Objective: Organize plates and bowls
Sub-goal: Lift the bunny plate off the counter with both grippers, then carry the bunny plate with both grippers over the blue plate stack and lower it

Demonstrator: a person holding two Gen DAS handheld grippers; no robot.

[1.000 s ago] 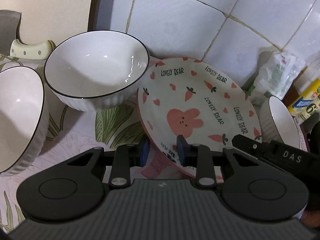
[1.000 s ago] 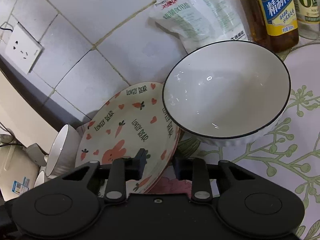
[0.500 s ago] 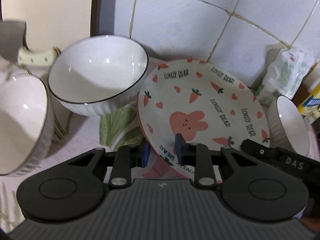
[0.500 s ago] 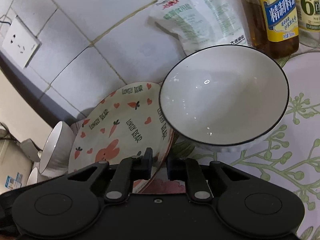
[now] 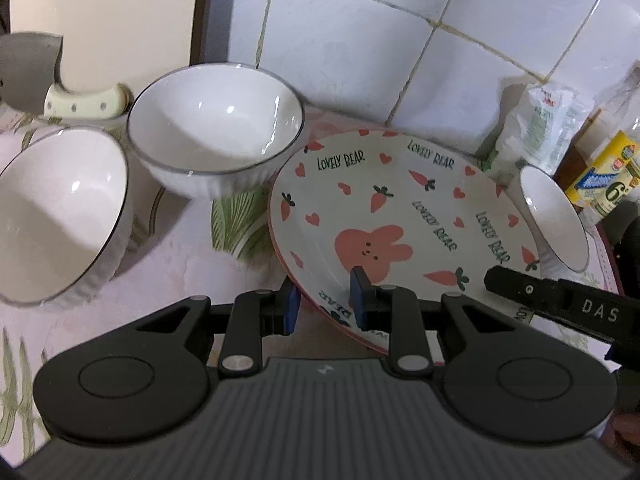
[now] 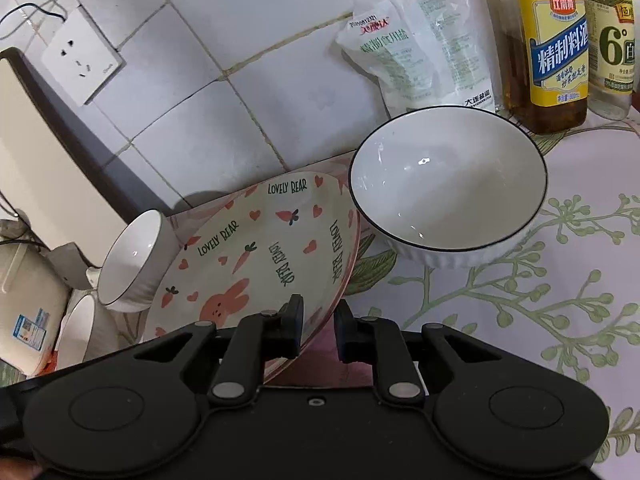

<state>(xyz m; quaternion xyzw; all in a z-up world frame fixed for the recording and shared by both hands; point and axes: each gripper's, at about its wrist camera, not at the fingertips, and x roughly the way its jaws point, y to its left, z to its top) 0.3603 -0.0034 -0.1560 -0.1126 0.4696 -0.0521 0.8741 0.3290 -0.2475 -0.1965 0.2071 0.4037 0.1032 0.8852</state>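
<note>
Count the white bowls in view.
3: one bowl by the wall, one tilted bowl at far left, one bowl right of the rabbit plate. Others may be hidden.

We see a tilted cream ceramic plate [image 5: 400,216] with pink rabbit print, apparently lifted, between upright black-rimmed white ribbed bowls [image 5: 216,148] on the counter.
</note>
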